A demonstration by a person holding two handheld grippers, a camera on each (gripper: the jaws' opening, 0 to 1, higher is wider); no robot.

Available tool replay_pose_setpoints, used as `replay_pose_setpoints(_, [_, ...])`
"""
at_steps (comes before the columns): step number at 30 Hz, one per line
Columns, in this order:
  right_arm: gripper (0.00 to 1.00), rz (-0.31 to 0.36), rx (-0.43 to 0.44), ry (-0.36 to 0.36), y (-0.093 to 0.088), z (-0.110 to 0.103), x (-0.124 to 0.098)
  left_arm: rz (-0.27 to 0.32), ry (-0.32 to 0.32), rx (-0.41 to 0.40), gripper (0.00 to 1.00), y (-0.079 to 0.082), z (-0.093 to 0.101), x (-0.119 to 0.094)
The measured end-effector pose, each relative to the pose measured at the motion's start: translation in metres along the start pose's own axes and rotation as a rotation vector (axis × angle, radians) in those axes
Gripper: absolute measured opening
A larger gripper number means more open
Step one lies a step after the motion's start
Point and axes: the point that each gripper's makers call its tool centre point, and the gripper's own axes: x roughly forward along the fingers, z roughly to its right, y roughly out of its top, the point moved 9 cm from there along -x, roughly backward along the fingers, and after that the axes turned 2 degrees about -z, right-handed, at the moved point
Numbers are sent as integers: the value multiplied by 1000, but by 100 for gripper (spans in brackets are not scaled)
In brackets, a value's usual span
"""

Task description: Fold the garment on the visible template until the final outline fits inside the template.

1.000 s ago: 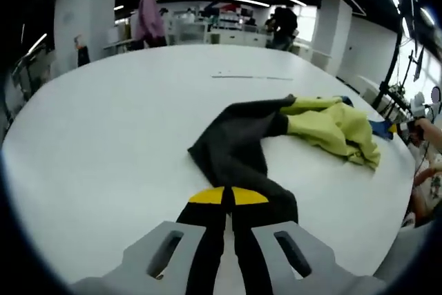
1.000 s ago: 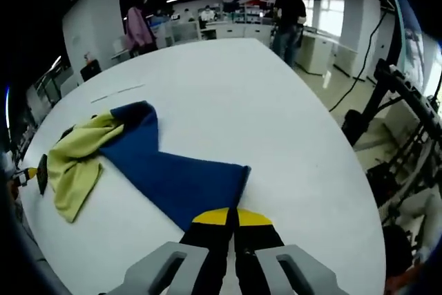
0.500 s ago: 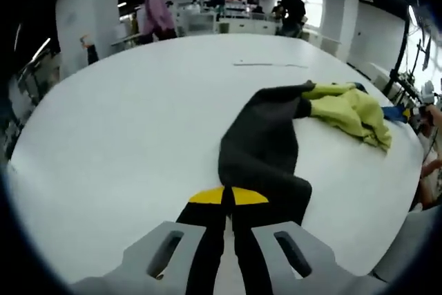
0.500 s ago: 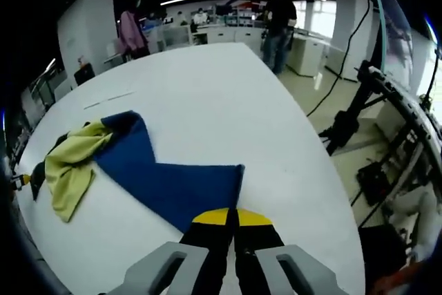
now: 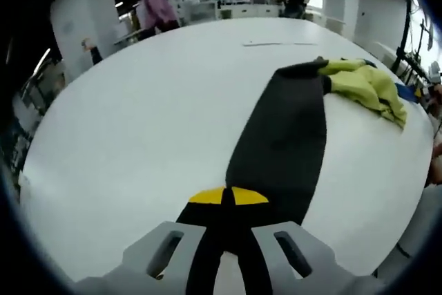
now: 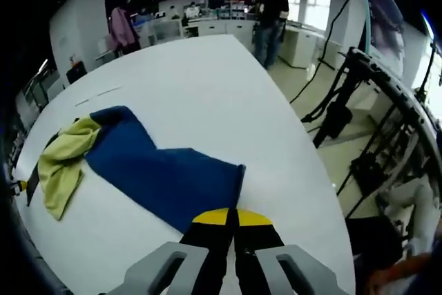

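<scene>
We are holding a multi-coloured fabric garment (image 5: 290, 136) stretched out across the large white oval surface (image 5: 138, 115), one end in each tool. In the left gripper view, the left gripper (image 5: 228, 202) is clamping its yellow-tipped black jaws together on the end of the garment's long black sleeve (image 5: 283, 150), which is running away from the jaws in a flat, taut band toward the far right. There it is meeting the bunched yellow-green middle of the garment (image 5: 366, 84), which is lying crumpled on the surface near its right edge. A thin pale strip (image 5: 273, 43) is lying flat on the surface beyond the sleeve.

In the right gripper view, the right gripper (image 6: 231, 222) is pinching its jaws shut on the edge of the garment's dark blue sleeve (image 6: 159, 170). This blue part is spreading flat across the surface toward the left, where it is joining the same yellow-green bunch (image 6: 62, 164). The white surface (image 6: 207, 94) is ending just to the right of the jaws, and a black metal frame with cables (image 6: 366, 122) is standing on the floor beyond that edge.

People are standing among desks in the background: one in a pink top (image 5: 157, 10) and one in dark clothes (image 6: 269, 15).
</scene>
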Motion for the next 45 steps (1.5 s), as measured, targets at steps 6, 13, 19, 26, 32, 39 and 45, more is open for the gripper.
replay_pose_setpoints(6, [0, -23, 3, -20, -4, 10, 1, -11, 23, 38, 0, 3, -10, 10])
replay_pose_setpoints(13, [0, -52, -4, -33, -7, 17, 7, -50, 61, 107, 0, 9, -20, 23])
replay_pose_setpoints(19, [0, -77, 13, -33, -9, 19, 11, -60, 80, 116, 0, 16, -29, 30])
replay_pose_setpoints(26, [0, -74, 15, -37, -8, 22, 9, -84, 104, 127, 0, 21, -35, 32])
replay_pose_setpoints(32, [0, -74, 13, -49, -8, 26, 7, -79, 114, 107, 0, 23, -41, 32])
replay_pose_setpoints(39, [0, -74, 21, -55, -10, 24, 7, -71, 120, 85, 1, 22, -41, 29])
replay_pose_setpoints(45, [7, -94, -3, -60, -8, 26, 11, -7, 85, 13, 11, 24, -42, 23])
